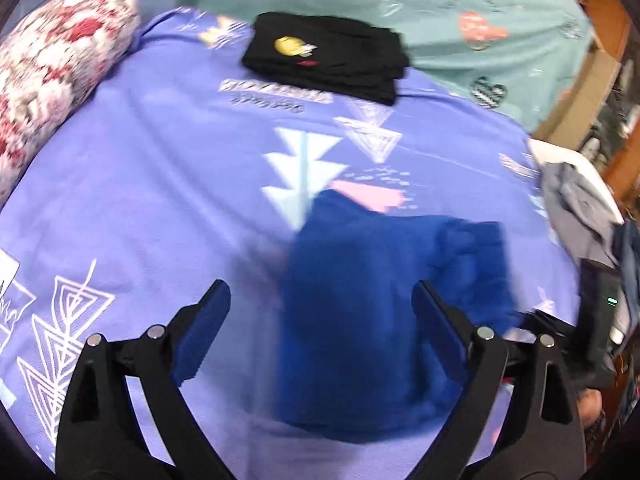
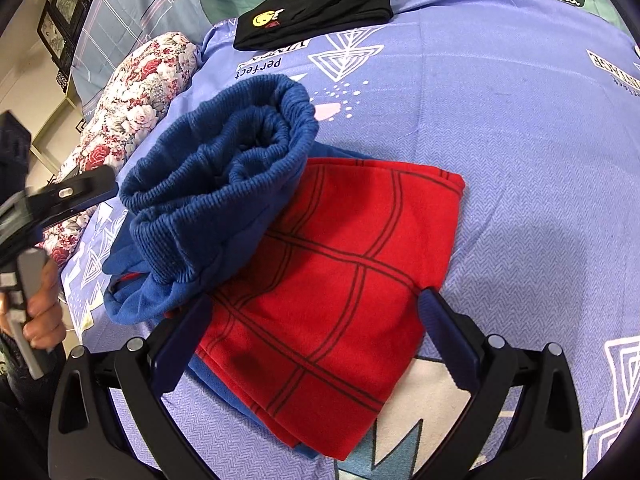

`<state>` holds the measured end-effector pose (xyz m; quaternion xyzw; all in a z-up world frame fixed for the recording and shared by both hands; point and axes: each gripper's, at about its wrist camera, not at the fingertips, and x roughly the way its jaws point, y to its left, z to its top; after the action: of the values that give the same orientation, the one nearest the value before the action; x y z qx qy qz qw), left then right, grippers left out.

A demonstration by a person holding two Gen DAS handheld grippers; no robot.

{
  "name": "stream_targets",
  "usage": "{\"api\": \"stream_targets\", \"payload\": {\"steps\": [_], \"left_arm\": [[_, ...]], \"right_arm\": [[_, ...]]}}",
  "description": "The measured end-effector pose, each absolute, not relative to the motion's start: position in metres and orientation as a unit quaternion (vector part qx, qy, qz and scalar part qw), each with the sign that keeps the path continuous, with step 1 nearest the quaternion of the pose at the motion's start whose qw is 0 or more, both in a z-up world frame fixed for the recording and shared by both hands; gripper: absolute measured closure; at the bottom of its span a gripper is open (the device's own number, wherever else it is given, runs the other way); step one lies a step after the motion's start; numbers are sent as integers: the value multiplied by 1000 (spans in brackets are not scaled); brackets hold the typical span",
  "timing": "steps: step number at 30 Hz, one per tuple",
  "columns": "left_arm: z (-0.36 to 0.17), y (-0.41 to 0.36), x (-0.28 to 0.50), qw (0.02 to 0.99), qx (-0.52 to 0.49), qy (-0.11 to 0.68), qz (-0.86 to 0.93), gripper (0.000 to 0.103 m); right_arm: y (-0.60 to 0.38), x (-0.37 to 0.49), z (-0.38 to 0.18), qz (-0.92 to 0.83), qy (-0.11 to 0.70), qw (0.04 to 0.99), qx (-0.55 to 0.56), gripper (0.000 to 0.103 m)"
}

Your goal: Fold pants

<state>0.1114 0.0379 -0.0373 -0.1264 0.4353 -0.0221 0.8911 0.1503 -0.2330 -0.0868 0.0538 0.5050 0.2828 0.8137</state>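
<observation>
While the left gripper (image 1: 322,322) hangs over the bed with its jaws spread wide and nothing between the pads, its view is smeared by motion blur. At the far left of that view a floral bolster (image 1: 52,80) lies along the edge of the purple bedsheet (image 1: 160,184). Further right, at the far side of the sheet, sits a folded black garment (image 1: 324,58) with a yellow smiley patch. Nearer the camera and right of centre, the blue-and-red pants (image 1: 384,288) show only as a blurred blue mass on the sheet, below and ahead of the open fingers. At the right edge a heap of grey clothes (image 1: 576,200) rests on something white.

Seen from the right wrist, a hand (image 2: 40,316) at the far left grips the handle of the left tool, well apart from the cloth. To its right the pants (image 2: 320,264) lie folded on the sheet: a ribbed blue waistband bunched on top at the left, a red panel with dark web lines spread to the right. The right gripper (image 2: 316,324) hovers just above the red panel, jaws open and straddling it, pads not pressing on the cloth.
</observation>
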Motion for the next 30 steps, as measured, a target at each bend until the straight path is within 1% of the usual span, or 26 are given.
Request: {"api": "stream_targets", "payload": {"steps": [4,8,12,14,17,21,22,25,30], "left_arm": [[-56,44,115,875,-141,462,-25,10],[-75,31,115,857,-143,491,-57,10],[-94,13,122,826,-133,536,-112,9],[-96,10,121,833,-123,528,-113,6],[-97,9,122,833,-121,526,-120,3],[-97,7,122,837,-115,520,-127,2],[-98,7,121,838,-115,518,-127,2],[-98,7,121,840,-116,514,-129,2],[-98,7,120,843,-116,510,-130,2]], "right_arm": [[-231,151,-86,280,506,814,47,1],[-227,151,-86,276,508,815,38,1],[-215,148,-87,237,524,818,-4,1],[-217,140,-85,230,529,817,-18,1],[-229,130,-74,242,528,814,4,1],[-250,126,-48,252,505,823,62,1],[-254,127,-39,262,492,825,92,1],[-253,133,-26,279,476,824,129,1],[-223,151,-21,274,487,822,109,2]]}}
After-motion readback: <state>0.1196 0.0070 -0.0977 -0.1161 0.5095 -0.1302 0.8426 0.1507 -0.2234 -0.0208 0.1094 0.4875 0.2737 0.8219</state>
